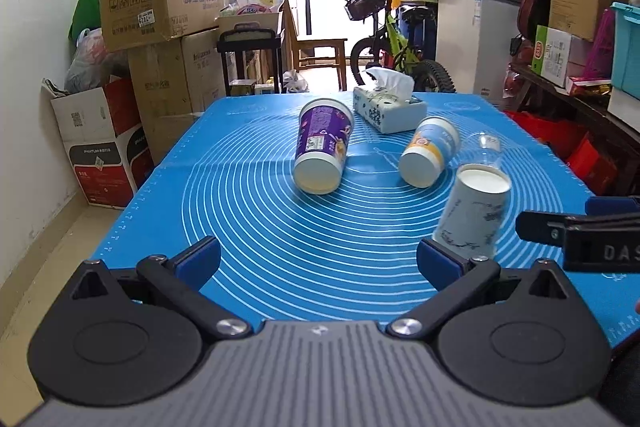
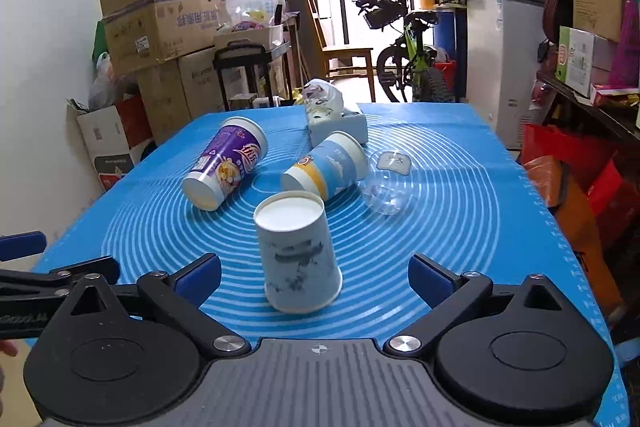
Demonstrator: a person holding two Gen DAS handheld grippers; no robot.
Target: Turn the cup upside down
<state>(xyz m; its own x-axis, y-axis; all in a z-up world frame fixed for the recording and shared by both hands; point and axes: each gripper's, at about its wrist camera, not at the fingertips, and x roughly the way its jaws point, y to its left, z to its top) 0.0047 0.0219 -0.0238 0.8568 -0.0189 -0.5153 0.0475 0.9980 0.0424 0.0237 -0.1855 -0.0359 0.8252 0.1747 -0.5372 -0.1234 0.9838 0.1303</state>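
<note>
A white paper cup with grey ink print (image 2: 298, 255) stands upside down on the blue mat (image 2: 460, 227), base up; it also shows in the left wrist view (image 1: 474, 215). My right gripper (image 2: 314, 277) is open, its blue pads on either side of the cup and apart from it. My left gripper (image 1: 318, 261) is open and empty, left of the cup. The right gripper's finger (image 1: 576, 231) shows at the right edge of the left wrist view.
A purple cup (image 2: 226, 163) and a blue-and-yellow cup (image 2: 326, 167) lie on their sides further back. A clear plastic cup (image 2: 386, 187) lies to the right. A tissue box (image 2: 336, 119) stands at the mat's far end. Boxes, a bicycle and shelves surround the table.
</note>
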